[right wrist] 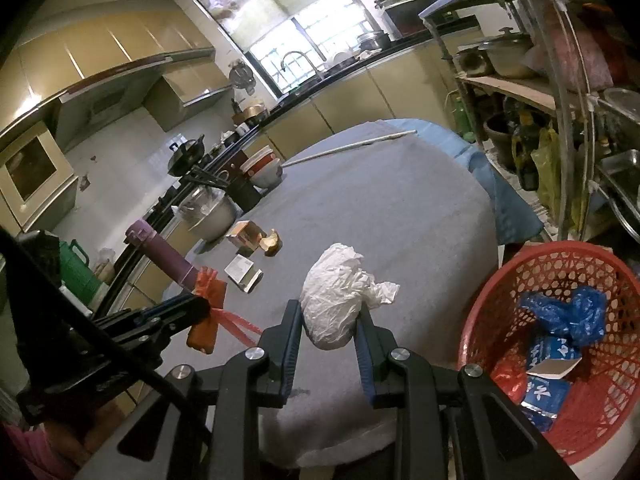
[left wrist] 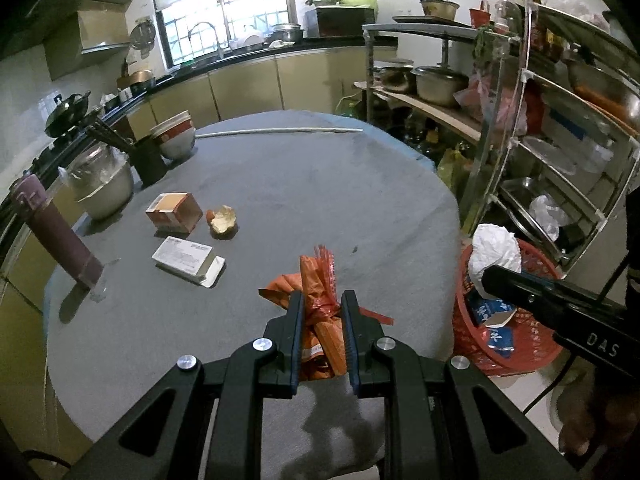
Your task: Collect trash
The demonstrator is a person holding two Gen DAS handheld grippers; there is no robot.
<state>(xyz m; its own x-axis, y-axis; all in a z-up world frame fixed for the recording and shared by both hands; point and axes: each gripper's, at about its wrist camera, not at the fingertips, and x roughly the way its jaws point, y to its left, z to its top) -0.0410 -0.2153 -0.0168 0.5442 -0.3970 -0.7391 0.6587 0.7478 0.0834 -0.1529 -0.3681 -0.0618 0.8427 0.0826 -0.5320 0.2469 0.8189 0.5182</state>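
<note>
My left gripper (left wrist: 322,298) is shut on a crumpled orange snack wrapper (left wrist: 320,304), lifted above the grey round table (left wrist: 304,192). My right gripper (right wrist: 330,309) is shut on a crumpled white plastic bag (right wrist: 338,298), held over the table's near right edge. A red mesh basket (right wrist: 600,280) stands on the floor to the right of the table, with blue packets and a blue bag inside. Left on the table lie an orange carton (left wrist: 174,212), a fruit peel (left wrist: 223,221) and a flat white box (left wrist: 188,259). The left gripper with its wrapper (right wrist: 206,308) shows at the left of the right wrist view.
A purple flask (left wrist: 60,236), a steel pot (left wrist: 104,184), a black chopstick holder (left wrist: 148,160) and stacked bowls (left wrist: 174,138) line the table's left rim. A thin white rod (left wrist: 280,132) lies across the far side. Metal racks (left wrist: 560,160) crowded with pots stand right of the basket.
</note>
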